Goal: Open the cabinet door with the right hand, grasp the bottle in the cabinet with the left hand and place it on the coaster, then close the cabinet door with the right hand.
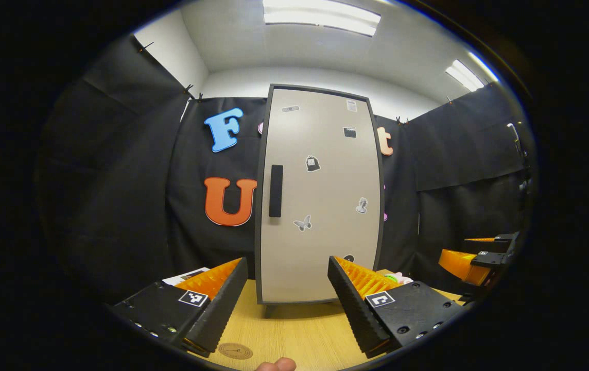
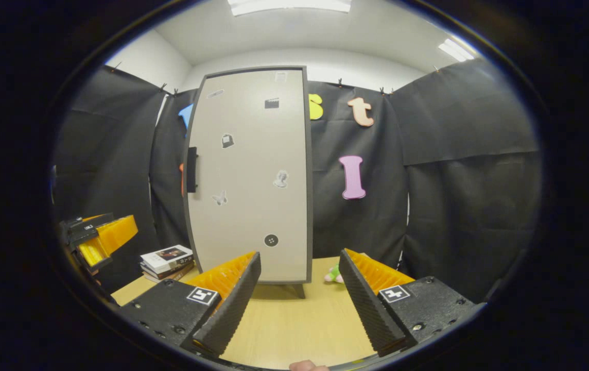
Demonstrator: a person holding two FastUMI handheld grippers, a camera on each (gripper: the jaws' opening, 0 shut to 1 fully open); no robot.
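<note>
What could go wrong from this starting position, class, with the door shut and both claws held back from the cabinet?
1. The handle is a slim vertical bar at the door's left edge, off-centre from the open right claw; a poorly aimed grip might slip.
2. The cabinet door probably swings out toward the open left claw and could strike it.
3. The coaster lies close beneath the left claw and may get nudged.

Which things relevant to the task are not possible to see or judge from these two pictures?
- Bottle: hidden behind the closed cabinet door in both views.
- Coaster: low in the left gripper view, partly covered by the left gripper; its print is too small to read.
- Toy: mostly hidden behind the right gripper in the right gripper view.
- Door stickers: too small to make out.
- Books: covers too small to read.
</note>
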